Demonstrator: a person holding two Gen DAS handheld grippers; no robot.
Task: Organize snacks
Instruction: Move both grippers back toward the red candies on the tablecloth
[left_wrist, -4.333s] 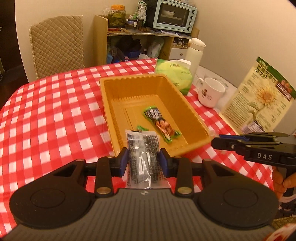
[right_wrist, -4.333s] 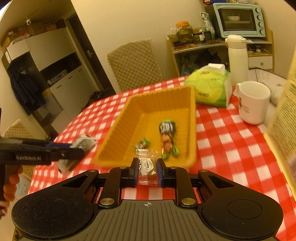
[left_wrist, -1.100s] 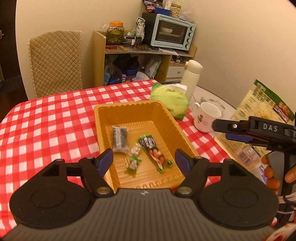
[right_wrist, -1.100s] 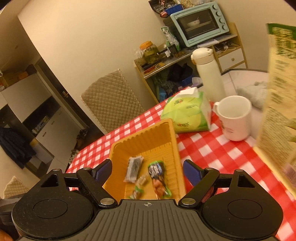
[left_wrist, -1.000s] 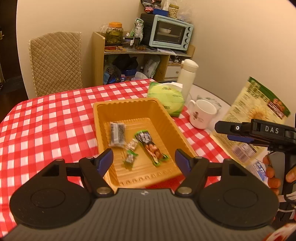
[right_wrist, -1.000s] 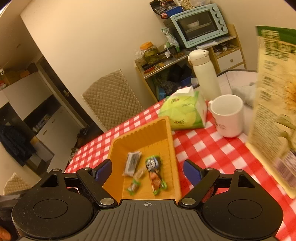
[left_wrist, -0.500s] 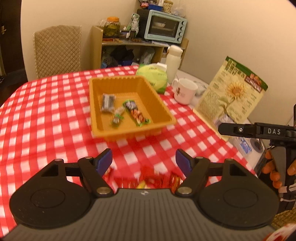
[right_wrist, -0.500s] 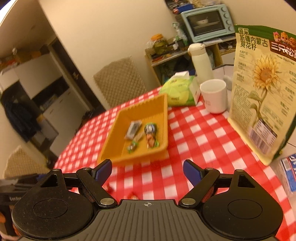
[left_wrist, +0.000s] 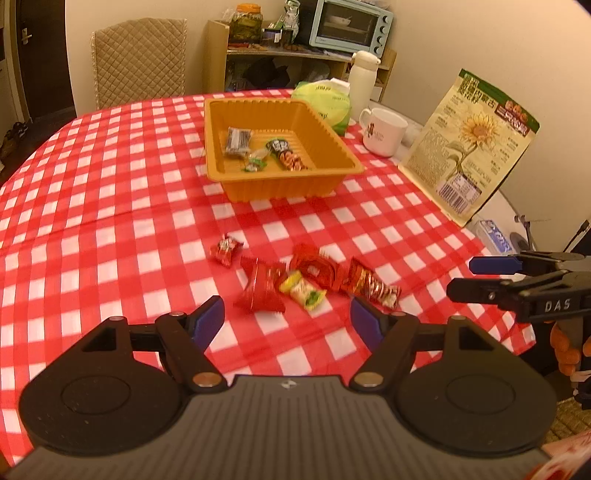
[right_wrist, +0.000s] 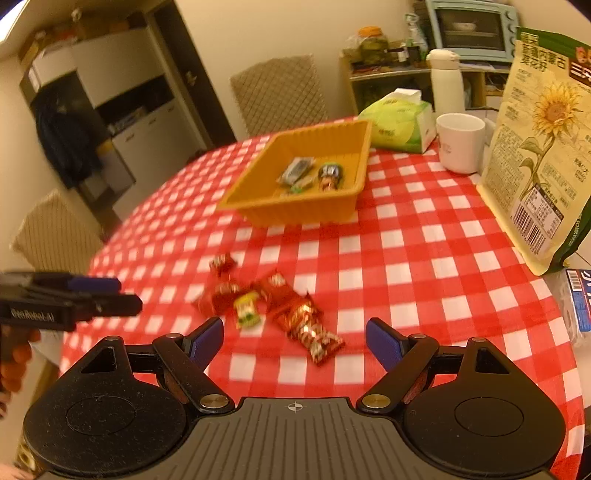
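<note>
An orange tray (left_wrist: 236, 188) (right_wrist: 258, 206) stands mid-table and holds a dark packet (left_wrist: 238, 139), a green-ended bar (left_wrist: 286, 155) and small candies (left_wrist: 255, 162). Several loose snacks lie on the checked cloth nearer me: red packets (left_wrist: 262, 288) (right_wrist: 218, 297), a small red candy (left_wrist: 226, 251), a yellow-green candy (left_wrist: 303, 293) (right_wrist: 246, 314) and a long red bar (left_wrist: 371, 282) (right_wrist: 310, 328). My left gripper (left_wrist: 286, 321) is open and empty just short of the pile. My right gripper (right_wrist: 293, 343) is open and empty over the long bar's near side.
A sunflower-seed bag (left_wrist: 469, 144) (right_wrist: 543, 147) stands at the table's right edge. A white mug (left_wrist: 382, 131), green tissue pack (left_wrist: 327, 105) and white flask (left_wrist: 362, 81) stand behind the tray. A chair (left_wrist: 140, 59) is at the far side.
Both grippers released their snacks into the tray, then pulled back toward the table's near side. The loose snack pile has come into view below them. Both stay open.
</note>
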